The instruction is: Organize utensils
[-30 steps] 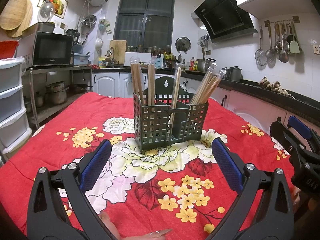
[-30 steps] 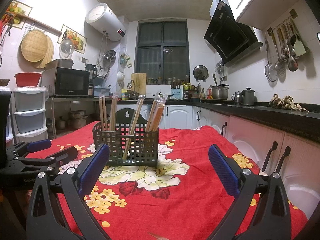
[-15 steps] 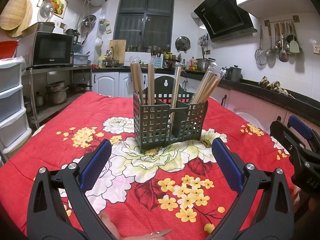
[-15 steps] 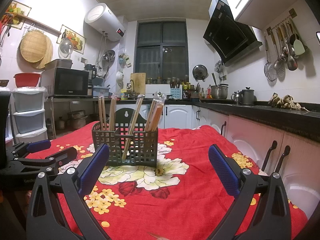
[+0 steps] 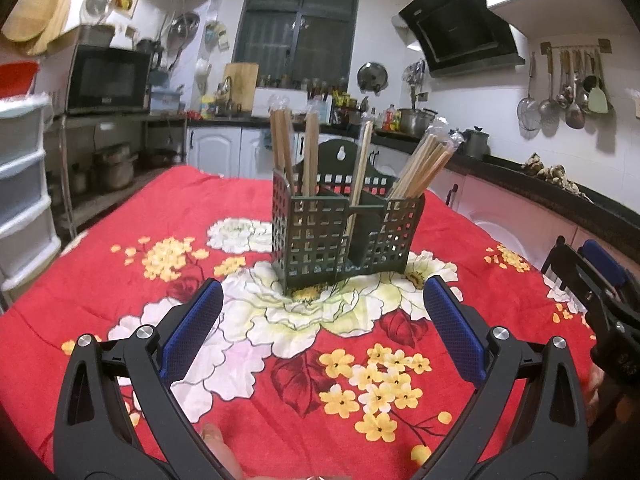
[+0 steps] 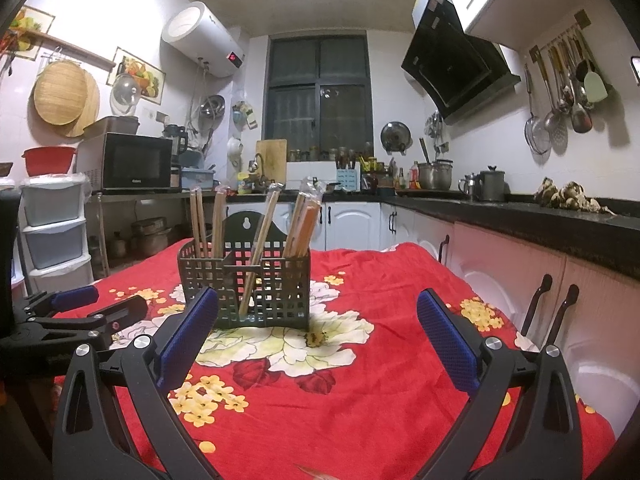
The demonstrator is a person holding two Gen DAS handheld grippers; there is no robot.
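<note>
A dark green lattice utensil holder (image 5: 344, 232) stands on the red floral tablecloth (image 5: 120, 280); it also shows in the right wrist view (image 6: 248, 284). Wrapped wooden chopsticks (image 5: 424, 164) stand in its compartments, some upright at the left (image 5: 310, 152), one leaning in the middle (image 6: 260, 248). My left gripper (image 5: 320, 320) is open and empty, a short way in front of the holder. My right gripper (image 6: 316, 328) is open and empty, to the holder's right front. The left gripper also shows at the left of the right wrist view (image 6: 80, 312).
White and pink cabinets with a dark counter (image 6: 520, 224) run along the right. A drawer tower (image 6: 52, 232) and a shelf with a microwave (image 6: 132, 166) stand at the left. Ladles hang on the right wall (image 6: 568, 92).
Both views have tilted slightly downward and drawn a little closer to the holder. Both grippers stay open and empty.
</note>
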